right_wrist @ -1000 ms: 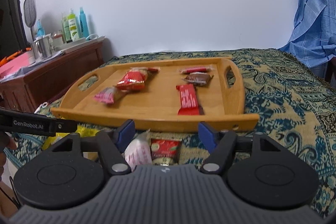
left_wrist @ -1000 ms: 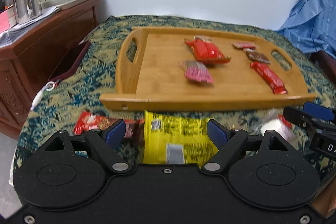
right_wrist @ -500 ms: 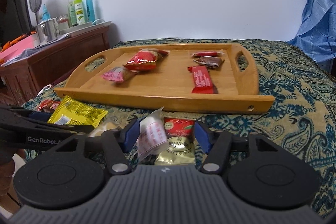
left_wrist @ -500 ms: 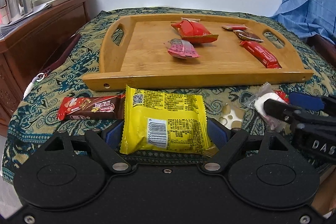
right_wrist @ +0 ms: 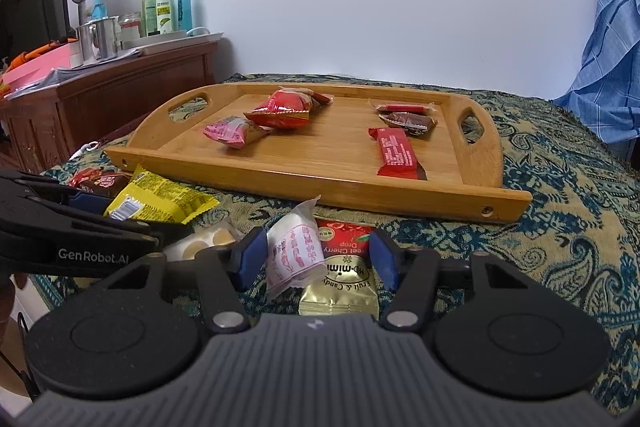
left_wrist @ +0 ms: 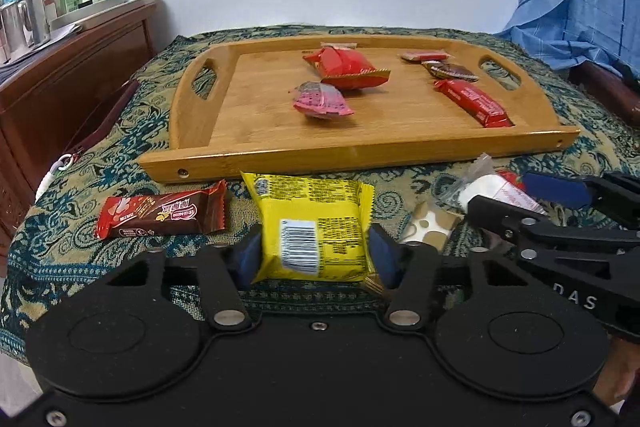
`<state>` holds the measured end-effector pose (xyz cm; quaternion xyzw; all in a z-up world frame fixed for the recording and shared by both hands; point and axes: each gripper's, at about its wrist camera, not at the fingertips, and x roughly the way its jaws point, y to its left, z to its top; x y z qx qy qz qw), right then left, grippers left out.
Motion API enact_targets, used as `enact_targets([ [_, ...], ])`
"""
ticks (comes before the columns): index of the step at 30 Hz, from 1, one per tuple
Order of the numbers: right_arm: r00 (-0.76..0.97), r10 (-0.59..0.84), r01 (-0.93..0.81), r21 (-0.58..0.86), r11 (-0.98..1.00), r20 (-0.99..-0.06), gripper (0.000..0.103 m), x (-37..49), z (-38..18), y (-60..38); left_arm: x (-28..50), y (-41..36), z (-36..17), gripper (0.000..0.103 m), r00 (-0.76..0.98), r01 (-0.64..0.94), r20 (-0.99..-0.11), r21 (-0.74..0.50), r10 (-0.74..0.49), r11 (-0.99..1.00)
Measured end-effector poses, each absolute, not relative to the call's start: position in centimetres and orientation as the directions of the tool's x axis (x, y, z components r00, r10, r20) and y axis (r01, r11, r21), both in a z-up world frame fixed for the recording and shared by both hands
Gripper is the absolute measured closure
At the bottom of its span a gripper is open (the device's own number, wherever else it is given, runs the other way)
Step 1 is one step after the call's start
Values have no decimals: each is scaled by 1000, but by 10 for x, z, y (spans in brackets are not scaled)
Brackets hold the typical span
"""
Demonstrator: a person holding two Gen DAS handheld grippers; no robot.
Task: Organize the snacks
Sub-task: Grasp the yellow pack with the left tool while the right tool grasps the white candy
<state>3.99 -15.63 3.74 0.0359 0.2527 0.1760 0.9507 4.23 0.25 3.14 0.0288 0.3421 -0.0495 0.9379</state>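
Left tongs (left_wrist: 314,255): just closed, pads clamping yellow packet (left_wrist: 310,223) on bed cloth (left_wrist: 132,131) | right tongs (right_wrist: 314,259): closing around white-wrapped sweet (right_wrist: 294,255) and cherry-drop sachet (right_wrist: 344,259), grip unclear | tray (left_wrist: 360,157) just beyond both packets; yellow packet's long axis points toward it.

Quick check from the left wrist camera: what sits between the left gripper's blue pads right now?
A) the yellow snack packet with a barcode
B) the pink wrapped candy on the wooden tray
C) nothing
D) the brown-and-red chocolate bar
A: the left gripper has just been closing, and the yellow snack packet with a barcode is squeezed between its blue pads.
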Motion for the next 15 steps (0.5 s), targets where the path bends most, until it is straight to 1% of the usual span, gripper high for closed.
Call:
enact_targets([
  [3,814,357,-319,162,934,-458,56,37,38,-157,40,2,33,54,764,110,-641,20,-71,994],
  [6,826,357,-321,157,934,-436,72,32,43,-158,36,3,35,55,769,106,-636,21,-68,994],
  [10,827,371,-329,172,929,-423,85,27,50,-161,29,3,40,55,777,109,-626,22,-72,994],
  [15,814,384,-337,184,923,-436,87,22,51,-164,19,2,47,55,782,141,-616,22,-98,990],
])
